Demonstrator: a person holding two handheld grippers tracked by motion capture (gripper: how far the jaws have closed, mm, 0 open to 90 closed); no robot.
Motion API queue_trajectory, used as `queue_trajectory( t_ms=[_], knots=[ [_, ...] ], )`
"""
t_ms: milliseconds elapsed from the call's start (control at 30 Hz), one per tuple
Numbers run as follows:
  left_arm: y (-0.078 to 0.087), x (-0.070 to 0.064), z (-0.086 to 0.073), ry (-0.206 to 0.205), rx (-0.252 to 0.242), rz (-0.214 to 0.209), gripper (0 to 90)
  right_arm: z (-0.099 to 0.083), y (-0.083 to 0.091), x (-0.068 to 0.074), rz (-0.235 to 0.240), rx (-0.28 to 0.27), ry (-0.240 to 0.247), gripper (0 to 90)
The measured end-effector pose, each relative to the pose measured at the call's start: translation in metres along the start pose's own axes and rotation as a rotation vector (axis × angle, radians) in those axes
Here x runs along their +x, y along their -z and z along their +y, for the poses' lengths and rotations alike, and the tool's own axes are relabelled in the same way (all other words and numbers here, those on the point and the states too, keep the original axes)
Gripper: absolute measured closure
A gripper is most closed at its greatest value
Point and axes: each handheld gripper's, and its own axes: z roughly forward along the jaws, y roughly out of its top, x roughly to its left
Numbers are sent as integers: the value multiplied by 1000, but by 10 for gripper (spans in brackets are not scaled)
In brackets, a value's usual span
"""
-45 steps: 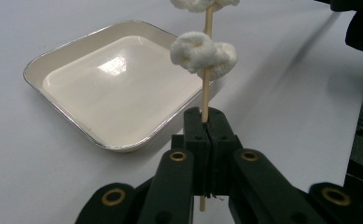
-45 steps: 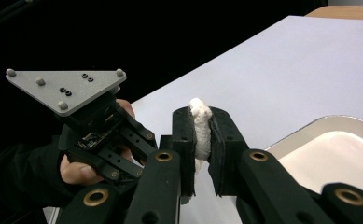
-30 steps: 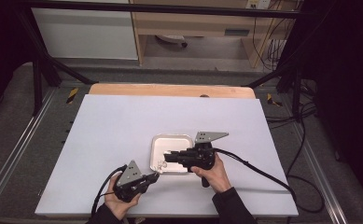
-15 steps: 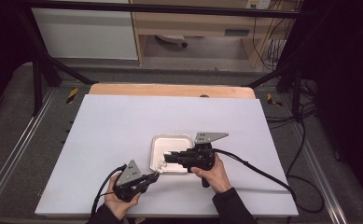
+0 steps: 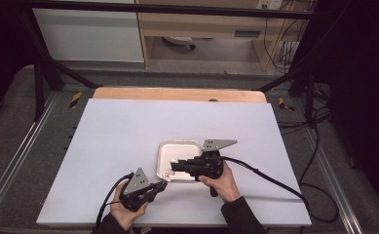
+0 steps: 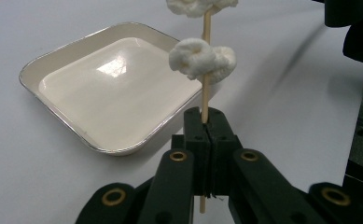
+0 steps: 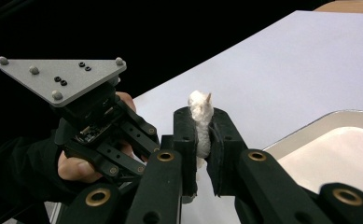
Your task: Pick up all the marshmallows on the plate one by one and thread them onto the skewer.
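Wooden skewer (image 6: 205, 70) stands clamped between the closed jaws of the left gripper (image 6: 205, 122), its shaft rising upright in the left gripper view. One white marshmallow-like piece (image 6: 202, 59) sits threaded on the shaft, and a top piece (image 7: 200, 122) is pinched between the jaws of the right gripper (image 7: 202, 128), with the skewer tip just showing above it.

In the high view, the left gripper (image 5: 159, 185) and right gripper (image 5: 174, 166) meet at the near left corner of the white tray (image 5: 192, 148), which lies empty on the white table (image 5: 119, 131).

Step in hand, by judgement: stripping pieces off the skewer, probably into the tray.

The next move calls for:
- holding the left grip firm on the shaft;
- drawing the right gripper along the skewer axis, off the tip, without bending the stick;
- releasing the piece over the tray.
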Motion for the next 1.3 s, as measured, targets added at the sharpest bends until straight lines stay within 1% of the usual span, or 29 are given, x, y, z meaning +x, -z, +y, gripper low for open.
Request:
queue_trajectory(
  t_ms=[333, 467, 500, 533, 600, 633, 700, 733, 767, 833, 900, 967, 1000, 1100, 1200, 1300],
  knots=[
    [-1, 0, 0, -1, 5, -5, 885, -3, -2, 0, 4, 8, -5, 831],
    [1, 1, 0, 2, -5, -7, 885, -3, -2, 0, 0, 7, -8, 829],
    [1, 1, 1, 5, -8, -11, 885, -2, -1, -1, -2, 6, -5, 826],
    [1, 2, 1, 11, -8, -13, 885, -2, -1, 0, -6, 7, -13, 821],
    [1, 3, 2, 19, -15, -12, 885, 0, 0, 0, -21, -1, -6, 804],
    [1, 3, 3, 23, -22, -14, 885, 0, 1, 0, -35, -6, -7, 781],
    [3, 4, 4, 29, -36, -13, 885, 1, 2, 0, -50, -6, -5, 673],
    [4, 5, 4, 32, -38, -12, 885, 1, 3, 1, -67, -6, 4, 630],
    [5, 6, 3, 35, -38, -10, 885, 2, 4, 1, -81, -8, 13, 608],
    [5, 7, 2, 47, -38, -9, 885, 2, 7, 1, -92, -18, 26, 544],
    [5, 9, 2, 53, -38, -5, 885, 2, 11, 0, -124, -20, 46, 482],
    [5, 10, 2, 58, -38, -7, 885, 0, 16, -2, -158, -25, 48, 396],
    [5, 10, 2, 60, -39, -5, 885, -1, 19, -4, -172, -24, 47, 371],
    [5, 11, 2, 66, -40, -4, 885, -6, 27, -10, -222, -11, 46, 264],
    [6, 13, 2, 71, -44, -1, 885, -12, 35, -15, -266, 15, 55, 173],
    [8, 14, 2, 84, -48, 3, 884, -19, 43, -20, -311, 45, 67, 113]
  ],
)
